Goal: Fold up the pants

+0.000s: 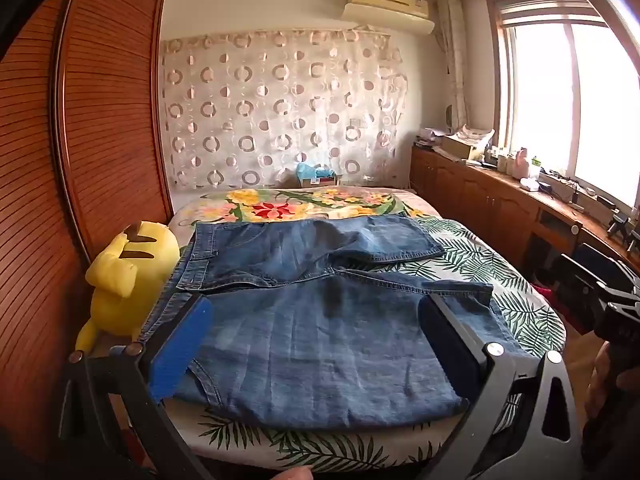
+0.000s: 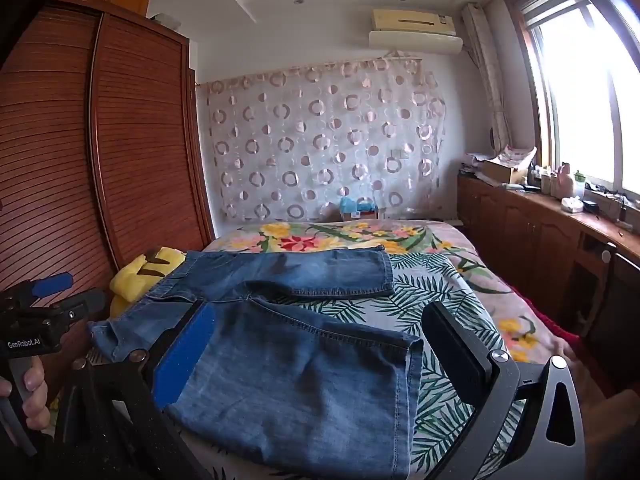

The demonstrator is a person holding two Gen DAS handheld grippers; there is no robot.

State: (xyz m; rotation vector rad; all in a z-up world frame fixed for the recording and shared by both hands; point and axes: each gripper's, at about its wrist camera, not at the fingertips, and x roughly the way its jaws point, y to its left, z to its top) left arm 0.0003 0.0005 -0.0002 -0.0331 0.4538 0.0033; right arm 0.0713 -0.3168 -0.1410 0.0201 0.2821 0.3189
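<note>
pants (image 1: 304, 320): 1 | plush toy (image 1: 128, 276): 1 | hand-held gripper (image 1: 316, 328): 2 | bed (image 1: 520, 304): 1

A yellow plush toy (image 1: 132, 276) touches the waistband edge of the blue denim pants (image 1: 312, 320), wedged between the bed (image 1: 500, 276) and the slatted brown wooden wardrobe (image 1: 100, 120), blocking that side. Right of the pants, leaf-print bedding lies bare toward the brown wooden counter (image 1: 500, 192).

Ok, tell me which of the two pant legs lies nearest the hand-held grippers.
The near leg, between the open fingers of the left hand-held gripper and the right hand-held gripper. The far leg lies beyond it, toward the flowered blanket.
</note>
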